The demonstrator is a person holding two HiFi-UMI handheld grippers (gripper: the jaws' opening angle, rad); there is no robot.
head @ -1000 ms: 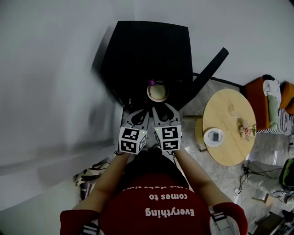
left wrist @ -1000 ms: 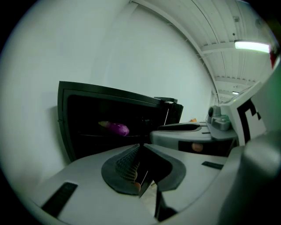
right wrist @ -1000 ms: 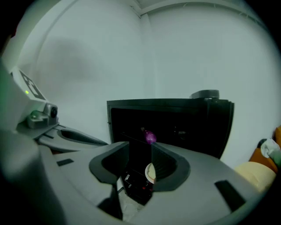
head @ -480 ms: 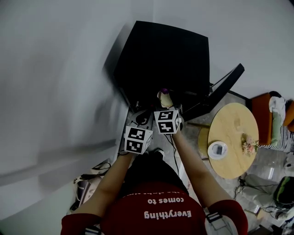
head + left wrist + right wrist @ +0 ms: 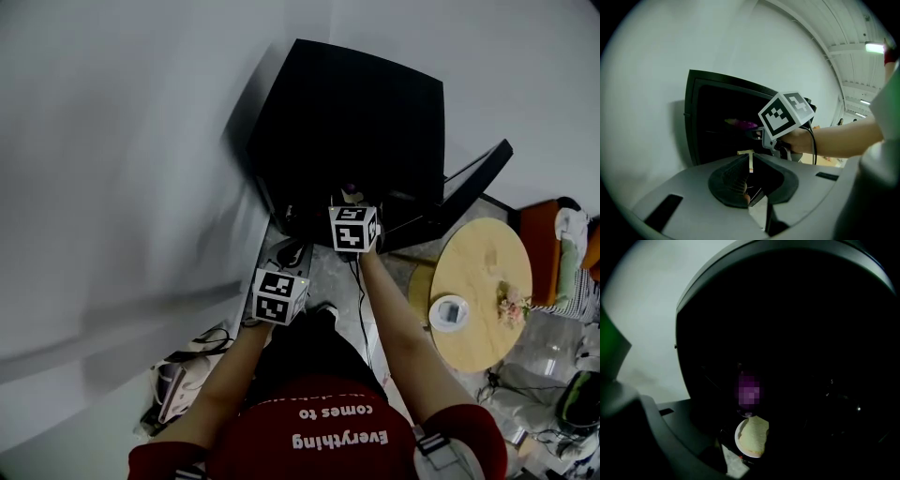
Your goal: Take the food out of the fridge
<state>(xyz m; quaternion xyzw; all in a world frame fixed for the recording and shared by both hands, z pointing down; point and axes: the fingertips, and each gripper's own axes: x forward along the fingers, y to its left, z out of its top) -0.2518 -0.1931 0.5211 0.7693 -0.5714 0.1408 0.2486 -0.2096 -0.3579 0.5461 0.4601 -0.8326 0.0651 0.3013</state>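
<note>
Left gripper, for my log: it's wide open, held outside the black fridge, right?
No: the left gripper is shut, jaws together, as the left gripper view shows. It is held outside the black fridge.

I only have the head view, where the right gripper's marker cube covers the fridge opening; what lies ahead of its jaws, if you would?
Observer: In the right gripper view, a white plate with a slice of bread sits inside the dark fridge.
Operator: Thanks. Is it clamped?
Observer: No: the right gripper has just been opening its jaws and they stand wide; the plate lies at their tips, with no pad pressing it that I can see.
Operator: And the other one?
Observer: The left gripper shows, in its own view, jaws shut on nothing, outside the fridge.
</note>
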